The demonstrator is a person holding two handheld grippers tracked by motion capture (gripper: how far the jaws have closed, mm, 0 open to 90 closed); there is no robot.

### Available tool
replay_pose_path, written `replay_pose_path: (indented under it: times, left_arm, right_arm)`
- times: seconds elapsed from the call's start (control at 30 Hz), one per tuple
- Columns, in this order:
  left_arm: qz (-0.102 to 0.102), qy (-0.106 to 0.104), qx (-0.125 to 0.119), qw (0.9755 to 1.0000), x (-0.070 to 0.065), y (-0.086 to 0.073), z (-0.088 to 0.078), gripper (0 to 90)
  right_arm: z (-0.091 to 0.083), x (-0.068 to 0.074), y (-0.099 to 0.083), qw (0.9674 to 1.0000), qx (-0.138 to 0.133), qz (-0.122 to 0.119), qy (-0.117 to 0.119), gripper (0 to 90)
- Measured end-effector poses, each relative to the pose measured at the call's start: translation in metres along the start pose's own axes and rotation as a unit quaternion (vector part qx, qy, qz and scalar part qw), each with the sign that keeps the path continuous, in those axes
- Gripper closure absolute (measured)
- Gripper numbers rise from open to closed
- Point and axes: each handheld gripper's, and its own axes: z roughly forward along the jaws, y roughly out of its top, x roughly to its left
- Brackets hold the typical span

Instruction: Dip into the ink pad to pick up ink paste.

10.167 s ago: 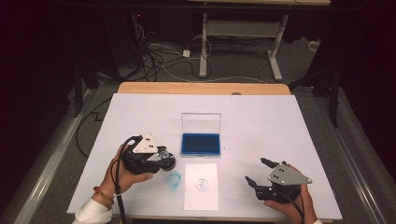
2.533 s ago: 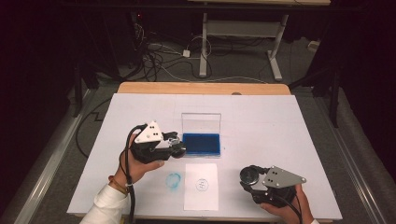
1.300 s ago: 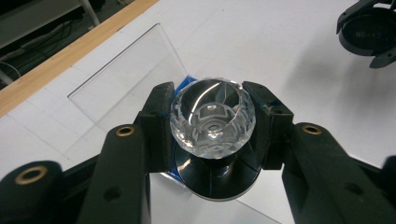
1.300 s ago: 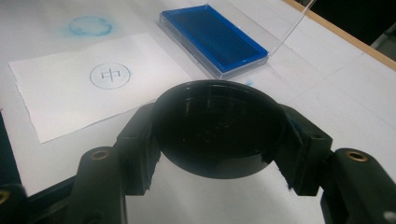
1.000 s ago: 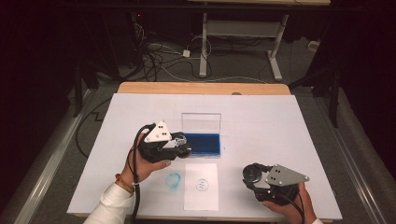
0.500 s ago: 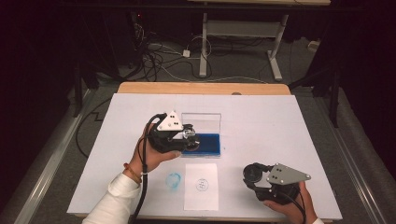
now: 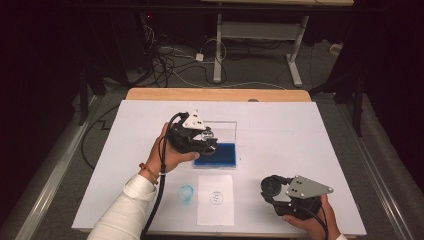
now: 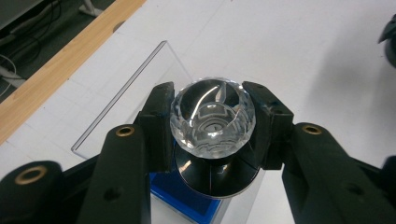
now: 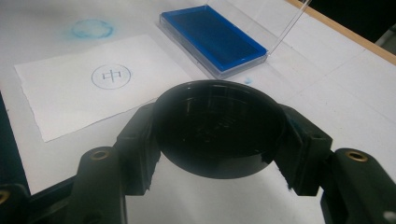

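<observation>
My left gripper (image 7: pixel 206 142) is shut on a stamp (image 8: pixel 212 116) with a faceted clear knob and a round black base. It hovers over the left part of the blue ink pad (image 7: pixel 220 156), whose clear lid (image 7: pixel 223 131) stands raised behind. In the left gripper view the jaws clamp the knob from both sides, with the ink pad (image 8: pixel 180 198) below. My right gripper (image 7: pixel 272 188) rests near the table's front right, shut on a round black cap (image 9: pixel 217 126). A white paper (image 7: pixel 215 199) with a circled stamp mark lies in front of the pad.
A blue ink smudge (image 7: pixel 186 193) marks the white table cover left of the paper. The table's wooden far edge (image 7: pixel 215 94) borders a floor with cables and a desk frame. Open room lies to the left and at the far right.
My left gripper has carried the stamp away from me and to the right, from beside the ink pad to over its left part. The right gripper has stayed in place.
</observation>
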Motion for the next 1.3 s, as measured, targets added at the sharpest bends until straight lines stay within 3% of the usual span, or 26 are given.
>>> replay_pose_path:
  times: [0.7,1.03,1.3]
  left_arm:
    - [-0.032,0.008,0.038,0.9987,0.014,-0.016,0.044,54.9]
    - [-0.06,0.007,0.033,0.9976,0.021,-0.032,0.052,54.9]
    - [-0.068,-0.002,0.033,0.9971,0.021,-0.04,0.06,54.9]
  right_arm:
    - [0.001,0.001,-0.002,1.0,0.009,-0.003,0.003,38.7]
    - [0.003,0.002,-0.003,0.9999,0.014,-0.003,0.004,38.7]
    - [0.004,0.002,-0.003,0.9998,0.018,-0.004,0.006,38.7]
